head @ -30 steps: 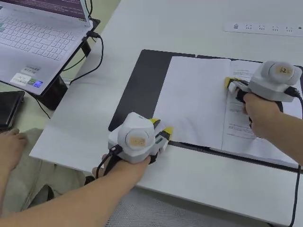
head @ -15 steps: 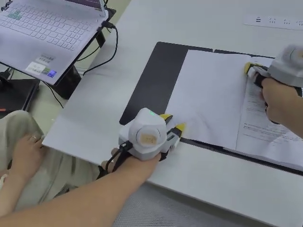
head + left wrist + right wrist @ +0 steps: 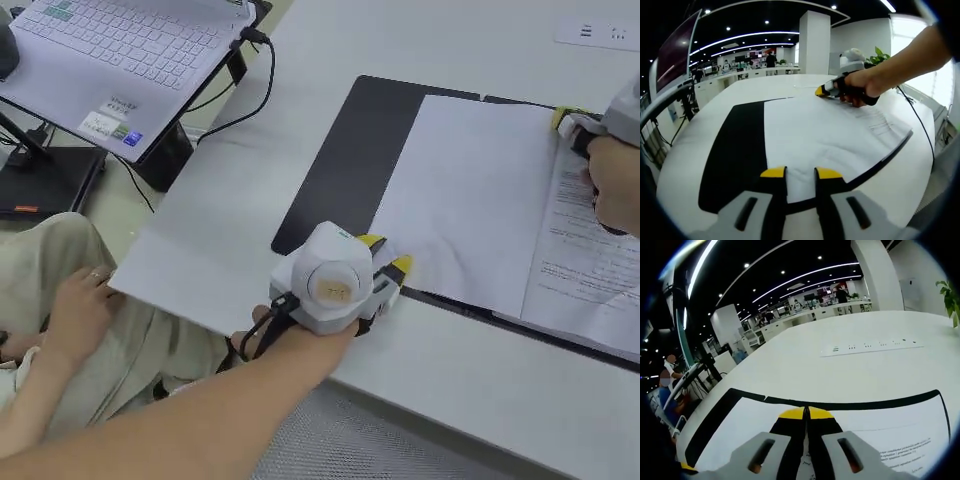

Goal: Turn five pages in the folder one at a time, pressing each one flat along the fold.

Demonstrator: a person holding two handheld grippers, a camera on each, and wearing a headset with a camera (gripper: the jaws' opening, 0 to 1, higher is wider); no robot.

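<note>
Folder [image 3: 345, 165] lies open on the desk [image 3: 420, 40]. Left gripper [image 3: 801, 173] sits at the blank page's [image 3: 470, 190] near edge, jaws a narrow gap apart, nothing clearly gripped. Right gripper [image 3: 806, 414] is at the fold's far end, jaws closed together, empty.

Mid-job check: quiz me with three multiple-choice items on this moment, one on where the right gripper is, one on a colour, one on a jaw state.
1. Where is the right gripper?
A. at the fold of the folder, near its top edge
B. at the folder's lower left corner
C. off the folder altogether

2. What colour is the folder's cover?
A. red
B. white
C. black

3. How do the right gripper's jaws stand?
A. wide apart
B. together
C. clamped on a pen

Key:
1 A: the head view shows it between the blank page and the printed page.
2 C: the bare cover beside the blank page is black.
3 B: in the right gripper view its yellow tips meet.
</note>
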